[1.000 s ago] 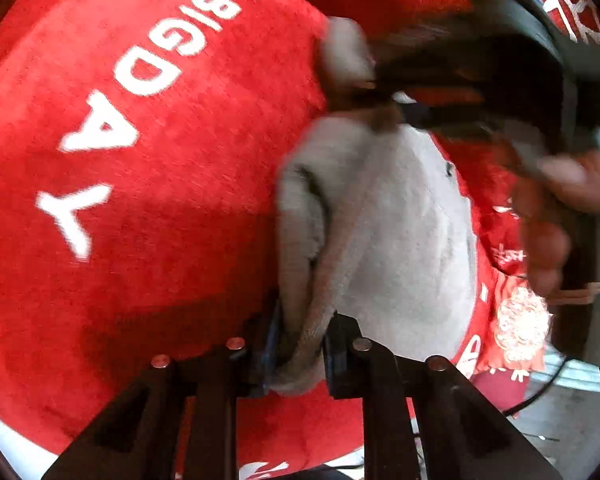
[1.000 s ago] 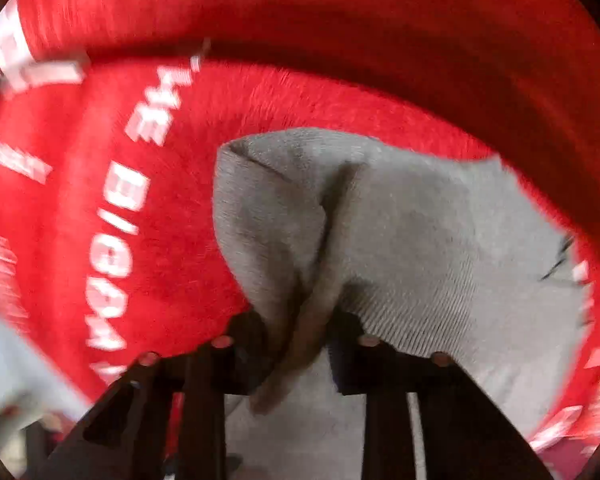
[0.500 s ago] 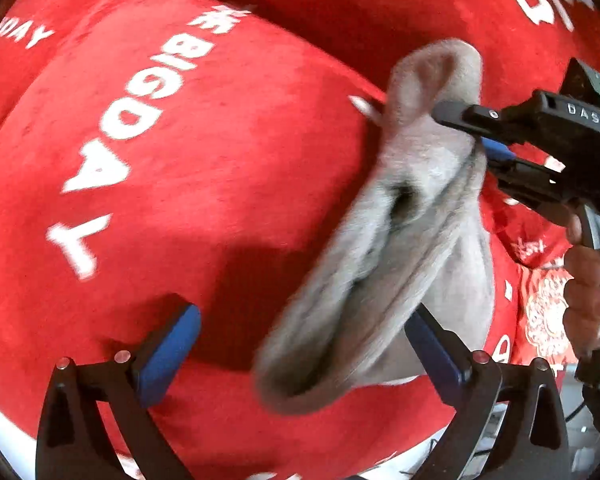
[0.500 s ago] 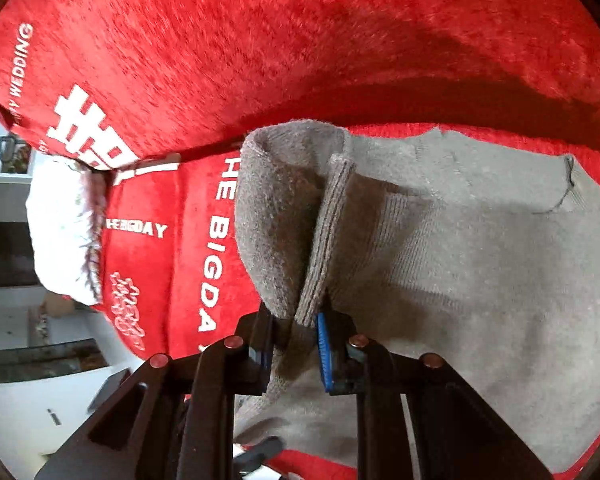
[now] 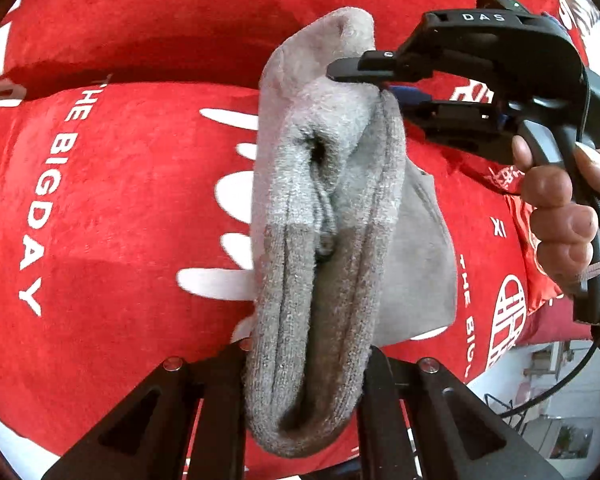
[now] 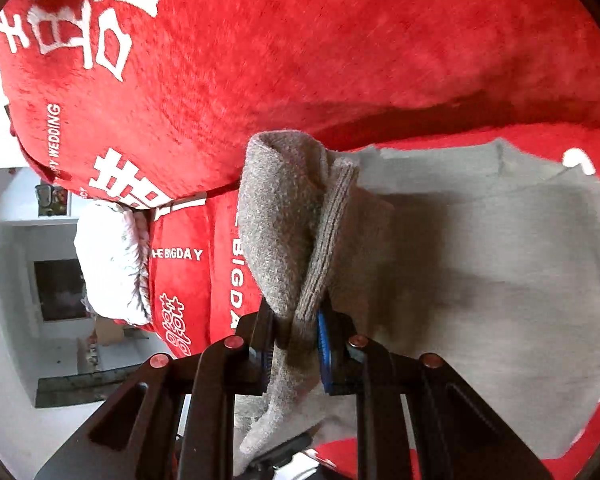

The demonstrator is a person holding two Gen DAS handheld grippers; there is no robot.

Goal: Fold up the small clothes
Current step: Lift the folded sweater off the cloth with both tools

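Now, left hand-held gripper: just closed — clamped on sock
Right hand-held gripper: pinching sock's far end
Beneath both: red blanket — white lettering

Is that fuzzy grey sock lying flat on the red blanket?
No, the fuzzy grey knitted sock hangs above the red plush blanket, pinched between the two tools.

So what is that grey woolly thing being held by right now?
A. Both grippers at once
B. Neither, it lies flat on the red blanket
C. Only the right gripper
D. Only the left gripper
A: the left gripper has just closed on one end of the grey sock, while the right gripper pinches its other end above the red blanket.
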